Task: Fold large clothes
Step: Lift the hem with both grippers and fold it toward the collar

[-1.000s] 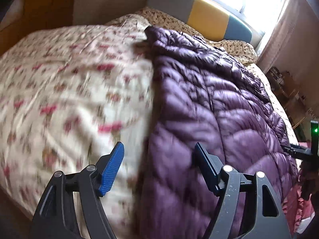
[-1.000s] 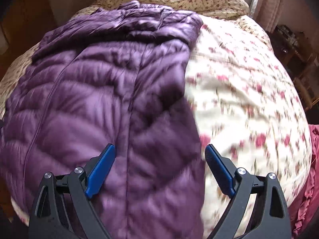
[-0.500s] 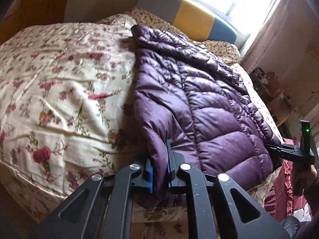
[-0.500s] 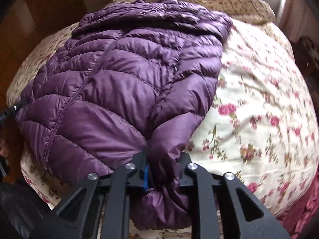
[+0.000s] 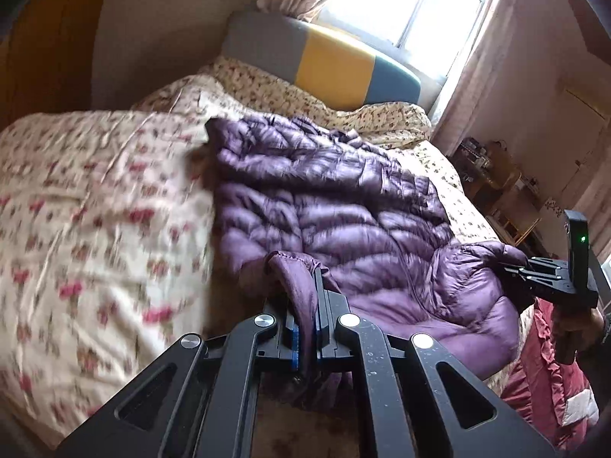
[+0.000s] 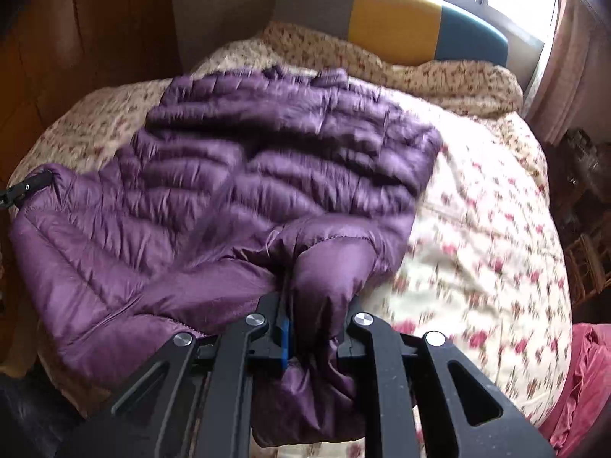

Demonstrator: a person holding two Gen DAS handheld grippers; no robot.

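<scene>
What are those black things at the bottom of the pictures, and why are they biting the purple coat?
Those are tongs. A person holds one in each hand, and each carries a small camera looking out along its two fingers. So one picture is the view from the left tongs and the other from the right tongs.

A puffy purple jacket lies spread on a bed with a flowery quilt. Behind it is a grey, yellow and blue headboard and a bright window.

Both tongs are shut on the jacket's near edge, one at each end, lifting it. In the left picture you can spot the other tongs at the right side. The person is folding the jacket.
</scene>
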